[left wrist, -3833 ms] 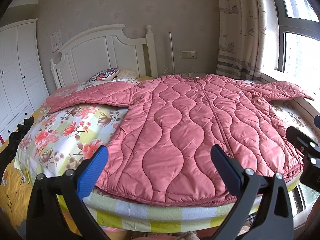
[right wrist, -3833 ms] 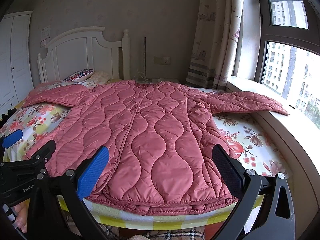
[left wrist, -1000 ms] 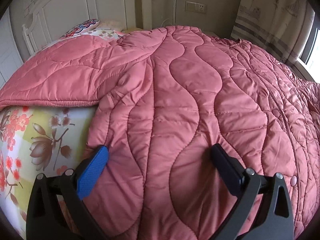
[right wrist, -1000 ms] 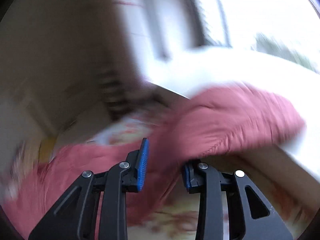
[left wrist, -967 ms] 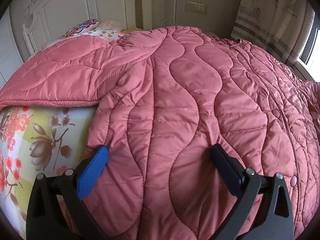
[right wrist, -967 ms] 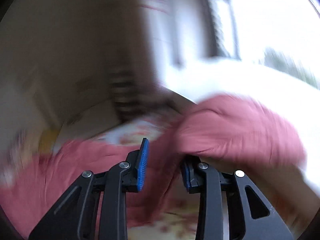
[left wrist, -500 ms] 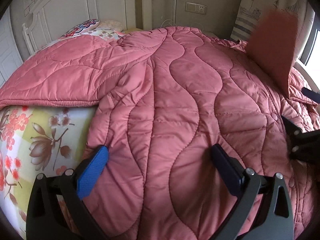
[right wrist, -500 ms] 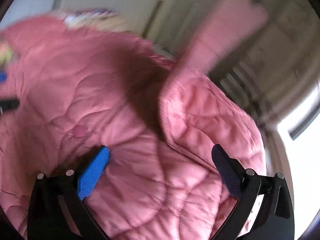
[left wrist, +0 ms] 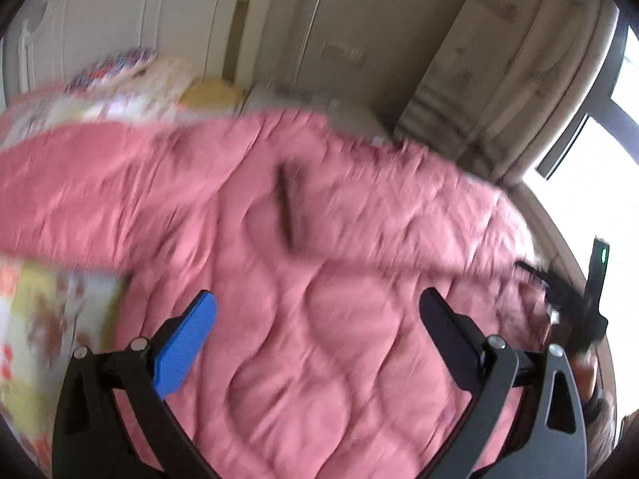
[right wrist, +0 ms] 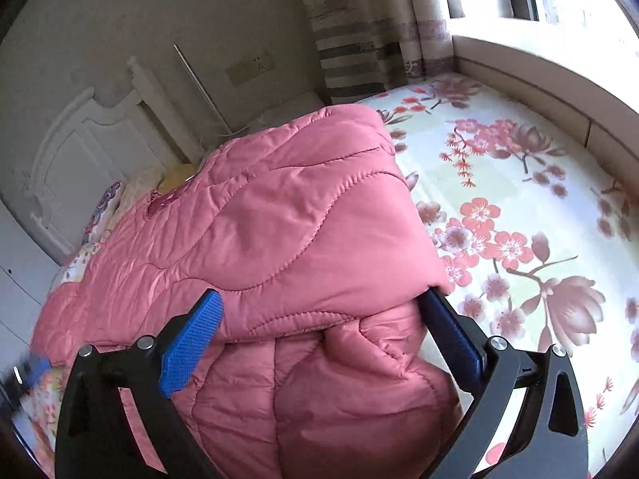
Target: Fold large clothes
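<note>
A large pink quilted coat (left wrist: 339, 319) lies spread on the bed; the left wrist view is blurred. Its left sleeve (left wrist: 80, 195) stretches out to the left. Its right sleeve (right wrist: 303, 223) lies folded over the coat's body. My left gripper (left wrist: 319, 339) is open and empty just above the coat's lower body. My right gripper (right wrist: 319, 331) is open, its fingers either side of the folded sleeve's end, the right finger (right wrist: 451, 331) touching the fabric. The right gripper also shows at the right edge of the left wrist view (left wrist: 571, 303).
The floral bedsheet (right wrist: 519, 199) lies bare to the right of the coat. A white headboard (right wrist: 100, 147), pillows (left wrist: 131, 80), a wall socket (right wrist: 249, 66), a curtain (right wrist: 359, 40) and a window ledge (right wrist: 539, 60) border the bed.
The right sleeve has been thrown over and now lies across the coat's body. My right gripper has opened and swung over the sleeve end. My left gripper has lifted and moved, blurring its view.
</note>
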A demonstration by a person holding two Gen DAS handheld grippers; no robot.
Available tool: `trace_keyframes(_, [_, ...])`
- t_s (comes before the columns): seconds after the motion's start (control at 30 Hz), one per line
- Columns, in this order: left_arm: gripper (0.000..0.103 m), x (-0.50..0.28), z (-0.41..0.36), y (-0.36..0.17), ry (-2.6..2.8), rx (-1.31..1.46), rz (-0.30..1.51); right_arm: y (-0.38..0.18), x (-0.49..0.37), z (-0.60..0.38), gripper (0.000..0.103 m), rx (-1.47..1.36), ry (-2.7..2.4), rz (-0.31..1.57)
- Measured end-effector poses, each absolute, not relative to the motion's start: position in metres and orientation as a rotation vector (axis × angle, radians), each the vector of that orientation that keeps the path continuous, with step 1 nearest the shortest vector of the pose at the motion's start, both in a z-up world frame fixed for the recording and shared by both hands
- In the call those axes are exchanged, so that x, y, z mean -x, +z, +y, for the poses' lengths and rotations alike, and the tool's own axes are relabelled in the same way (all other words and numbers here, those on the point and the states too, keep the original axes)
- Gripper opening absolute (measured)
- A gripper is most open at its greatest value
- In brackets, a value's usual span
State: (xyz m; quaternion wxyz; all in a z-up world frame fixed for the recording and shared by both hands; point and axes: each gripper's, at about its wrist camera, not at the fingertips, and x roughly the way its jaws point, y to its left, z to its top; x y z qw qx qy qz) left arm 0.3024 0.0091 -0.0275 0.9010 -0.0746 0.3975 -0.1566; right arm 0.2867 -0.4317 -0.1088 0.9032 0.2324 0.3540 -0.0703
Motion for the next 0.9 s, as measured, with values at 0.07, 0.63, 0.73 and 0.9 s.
trace_keyframes(0.07, [0.1, -0.33, -0.01, -0.027, -0.309, 0.116, 0.79, -0.11, -0.291, -0.419, 0.097, -0.46, -0.162, 0.732])
trace_keyframes(0.63, [0.101, -0.393, -0.062, -0.091, -0.243, -0.058, 0.908, -0.063, -0.292, -0.35, 0.097, -0.17, -0.163, 0.644])
trace_keyframes(0.73, [0.101, -0.394, -0.062, -0.091, -0.251, -0.038, 0.906, -0.107, -0.324, -0.345, 0.099, -0.103, -0.219, 0.829])
trace_keyframes(0.9, [0.101, -0.389, -0.052, -0.086, -0.256, 0.017, 0.874, -0.113, -0.323, -0.37, 0.098, -0.208, -0.292, 0.806])
